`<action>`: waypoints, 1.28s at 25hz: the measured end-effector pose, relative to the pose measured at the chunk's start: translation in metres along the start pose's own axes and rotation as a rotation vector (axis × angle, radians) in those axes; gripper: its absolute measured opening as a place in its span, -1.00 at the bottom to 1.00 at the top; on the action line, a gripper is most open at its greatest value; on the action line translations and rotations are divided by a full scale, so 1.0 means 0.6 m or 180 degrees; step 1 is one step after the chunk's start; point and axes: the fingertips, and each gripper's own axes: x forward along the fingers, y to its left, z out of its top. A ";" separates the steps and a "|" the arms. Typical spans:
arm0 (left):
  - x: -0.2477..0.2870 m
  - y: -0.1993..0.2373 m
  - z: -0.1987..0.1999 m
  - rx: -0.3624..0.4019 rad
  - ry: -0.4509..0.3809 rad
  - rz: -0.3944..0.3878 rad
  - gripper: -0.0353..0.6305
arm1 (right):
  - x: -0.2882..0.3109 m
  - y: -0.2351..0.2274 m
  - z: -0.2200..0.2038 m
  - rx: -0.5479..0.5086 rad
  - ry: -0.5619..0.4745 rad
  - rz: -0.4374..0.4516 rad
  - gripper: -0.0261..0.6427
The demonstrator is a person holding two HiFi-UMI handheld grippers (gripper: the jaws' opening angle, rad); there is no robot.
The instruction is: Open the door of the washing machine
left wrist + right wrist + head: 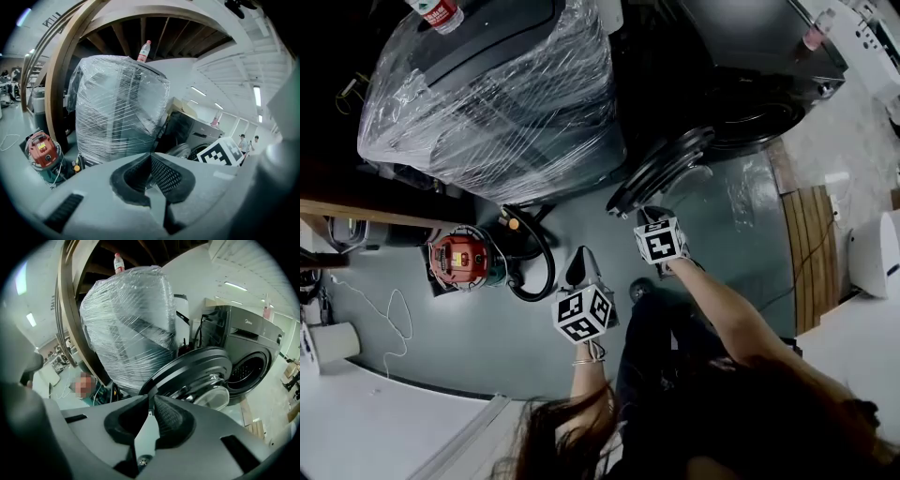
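Observation:
The dark grey washing machine (769, 56) stands at the upper right with its round door (666, 169) swung out wide, so the drum opening (248, 369) is bare. In the right gripper view the door (197, 369) fills the middle, its rim just beyond my jaws. My right gripper (649, 214) hovers at the door's lower edge, and its tips (152, 398) meet with nothing between them. To the left and lower down, my left gripper (579, 264) is shut and empty (151, 155), pointing at the gap between the two machines.
A second machine wrapped in plastic film (487, 94) stands left of the washer, with a bottle (441, 11) on top. A red power tool (459, 261) and a black hose (534, 272) lie on the floor. A wooden pallet (814, 253) is at the right.

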 end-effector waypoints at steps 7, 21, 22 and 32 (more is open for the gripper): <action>-0.034 -0.093 0.004 0.0187 -0.0004 -0.0168 -0.86 | -0.111 -0.053 -0.001 0.0163 -0.0345 -0.0078 -0.84; -0.125 -0.299 0.013 0.0575 -0.0188 -0.0517 -0.86 | -0.351 -0.160 -0.038 0.0504 -0.0873 -0.0324 -0.91; -0.133 -0.314 0.014 0.0618 -0.0208 -0.0538 -0.86 | -0.367 -0.166 -0.039 0.0501 -0.0911 -0.0325 -0.91; -0.198 -0.458 0.039 0.0848 -0.0429 -0.0782 -0.86 | -0.519 -0.223 -0.033 0.0224 -0.1286 -0.0328 -0.92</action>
